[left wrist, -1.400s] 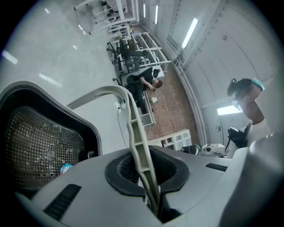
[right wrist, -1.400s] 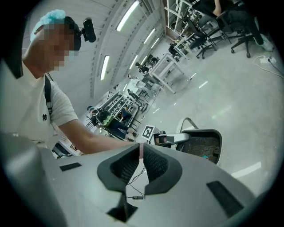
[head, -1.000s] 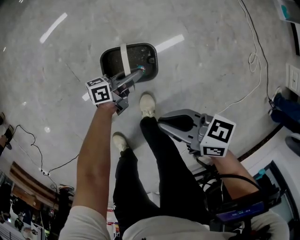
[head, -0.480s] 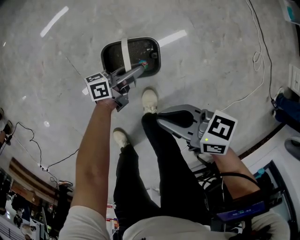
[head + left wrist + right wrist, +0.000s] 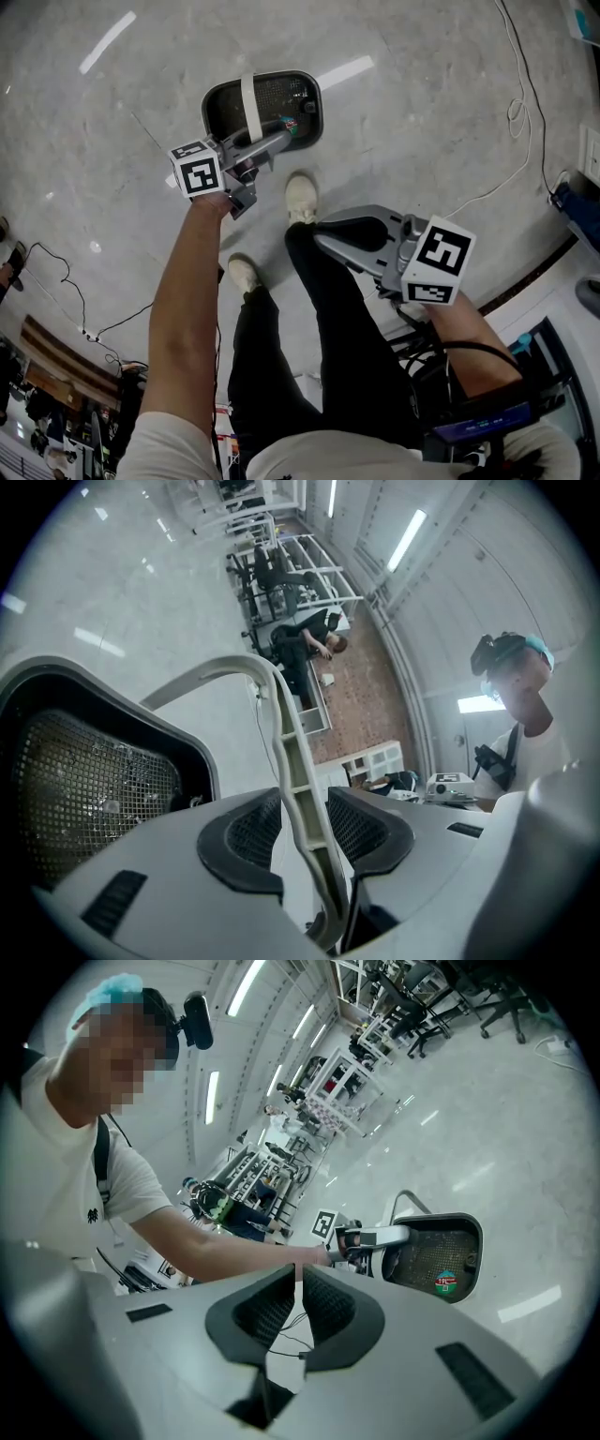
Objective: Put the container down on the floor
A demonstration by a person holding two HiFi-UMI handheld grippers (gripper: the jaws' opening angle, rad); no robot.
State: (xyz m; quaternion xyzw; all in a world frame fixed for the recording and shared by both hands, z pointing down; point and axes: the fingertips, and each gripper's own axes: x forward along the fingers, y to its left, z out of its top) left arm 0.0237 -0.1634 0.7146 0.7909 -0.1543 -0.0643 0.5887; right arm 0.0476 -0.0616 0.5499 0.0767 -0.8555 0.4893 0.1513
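Note:
The container [image 5: 272, 98] is a black mesh basket with a white bail handle [image 5: 247, 101], and it rests on the grey floor ahead of the person's feet. My left gripper [image 5: 281, 139] reaches over its near rim. In the left gripper view the handle [image 5: 289, 742] runs between the jaws of my left gripper [image 5: 305, 817], which are opening, with a gap showing beside the left pad. The mesh wall [image 5: 84, 789] lies just left of it. My right gripper [image 5: 323, 246] hangs by the person's right leg, well clear of the basket [image 5: 441, 1255], its jaws [image 5: 298, 1307] together on nothing.
The person's two pale shoes [image 5: 300, 199] [image 5: 242, 275] stand just behind the basket. A white cable [image 5: 511, 112] loops over the floor at the right toward a wall socket [image 5: 591, 155]. Chairs and shelving [image 5: 356, 1077] stand far across the room.
The basket and my left gripper sit slightly higher in the head view than a second ago. My right gripper has hardly moved.

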